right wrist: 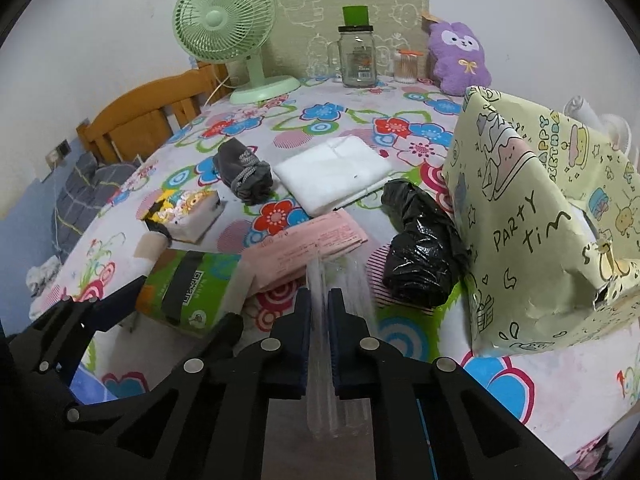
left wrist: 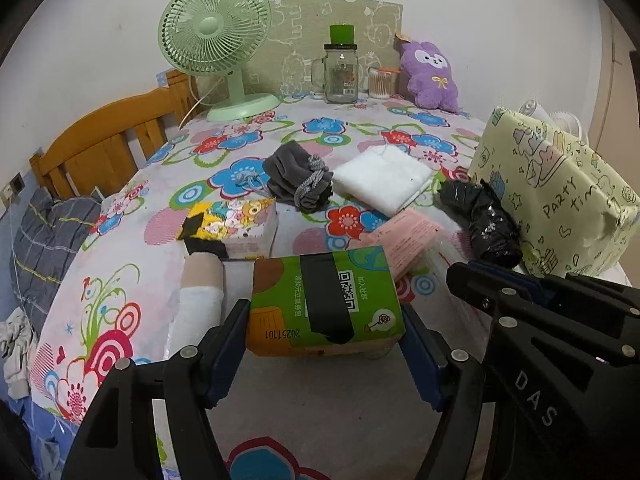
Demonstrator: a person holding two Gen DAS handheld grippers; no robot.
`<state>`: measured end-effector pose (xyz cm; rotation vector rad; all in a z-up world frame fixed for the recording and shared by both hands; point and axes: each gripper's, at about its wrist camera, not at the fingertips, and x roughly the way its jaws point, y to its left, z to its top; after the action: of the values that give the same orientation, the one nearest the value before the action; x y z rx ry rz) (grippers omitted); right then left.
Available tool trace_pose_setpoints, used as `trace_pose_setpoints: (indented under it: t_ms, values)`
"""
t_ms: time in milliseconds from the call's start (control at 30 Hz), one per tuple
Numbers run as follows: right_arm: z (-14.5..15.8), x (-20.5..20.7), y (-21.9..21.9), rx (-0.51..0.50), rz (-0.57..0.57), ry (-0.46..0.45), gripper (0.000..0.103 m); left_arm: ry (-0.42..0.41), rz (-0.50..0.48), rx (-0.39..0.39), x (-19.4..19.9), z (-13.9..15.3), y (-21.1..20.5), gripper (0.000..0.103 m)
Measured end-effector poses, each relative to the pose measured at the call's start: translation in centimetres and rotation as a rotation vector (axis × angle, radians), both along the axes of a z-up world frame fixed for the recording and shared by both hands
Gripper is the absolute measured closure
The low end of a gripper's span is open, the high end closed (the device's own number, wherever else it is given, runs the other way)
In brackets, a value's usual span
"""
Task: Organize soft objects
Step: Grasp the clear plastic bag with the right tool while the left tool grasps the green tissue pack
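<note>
My left gripper (left wrist: pixel 324 332) is shut on a green tissue pack (left wrist: pixel 324 300) with a black band, held just above the flowered bedspread; the pack also shows in the right wrist view (right wrist: pixel 188 292). My right gripper (right wrist: pixel 319 300) is shut on a clear plastic bag (right wrist: pixel 340 280) that holds a pink packet (right wrist: pixel 308 244). Beyond lie a grey drawstring pouch (left wrist: pixel 298 176), a folded white cloth (left wrist: pixel 382 178), a black plastic bag (left wrist: pixel 480 220) and a small cartoon tissue pack (left wrist: pixel 236 222).
A yellow "party time" wrapped box (right wrist: pixel 552 232) stands at the right. A green fan (left wrist: pixel 220 40), a glass jar (left wrist: pixel 340 72), a cotton-swab tub (left wrist: pixel 383 82) and a purple plush (left wrist: pixel 430 76) line the back wall. A wooden bed frame (left wrist: pixel 104 140) is at left.
</note>
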<state>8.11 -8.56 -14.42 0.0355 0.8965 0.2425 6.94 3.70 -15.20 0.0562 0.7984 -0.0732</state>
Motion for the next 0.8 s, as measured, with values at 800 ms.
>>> trace_pose_setpoints:
  t_ms: [800]
  values:
    - [8.8,-1.0,-2.2,0.039,-0.033,-0.158,0.093,-0.121,-0.023,-0.011,-0.3,8.1,-2.2,0.029]
